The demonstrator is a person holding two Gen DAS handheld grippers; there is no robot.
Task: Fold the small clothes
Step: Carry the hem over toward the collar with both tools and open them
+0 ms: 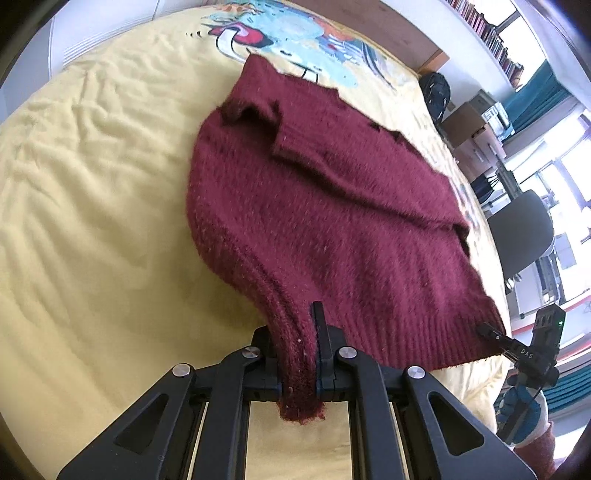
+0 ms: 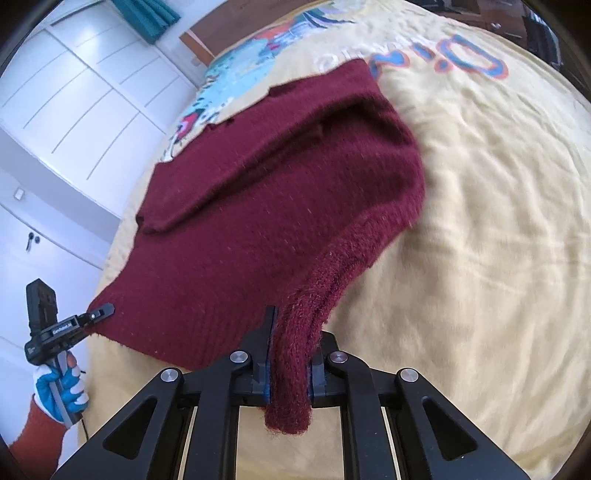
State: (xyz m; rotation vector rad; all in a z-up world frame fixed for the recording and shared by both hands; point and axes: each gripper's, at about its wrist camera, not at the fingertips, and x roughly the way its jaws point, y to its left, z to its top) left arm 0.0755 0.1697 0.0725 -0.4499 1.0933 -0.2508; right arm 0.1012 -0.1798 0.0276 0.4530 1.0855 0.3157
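Observation:
A dark red knitted sweater (image 1: 314,206) lies on the yellow bedspread (image 1: 92,221), sleeves folded across its body. My left gripper (image 1: 299,332) is shut on one corner of its ribbed hem, which is lifted and bunched between the jaws. My right gripper (image 2: 291,332) is shut on the other hem corner of the sweater (image 2: 266,206), also lifted. Each gripper shows in the other's view, pinching the hem: the right one in the left wrist view (image 1: 487,330), the left one in the right wrist view (image 2: 101,310).
The bedspread (image 2: 498,221) has a coloured cartoon print (image 1: 288,33) and lettering (image 2: 443,55) beyond the sweater. White wardrobe doors (image 2: 74,110) stand on one side. A grey chair (image 1: 524,232), boxes and shelves stand on the other side of the bed.

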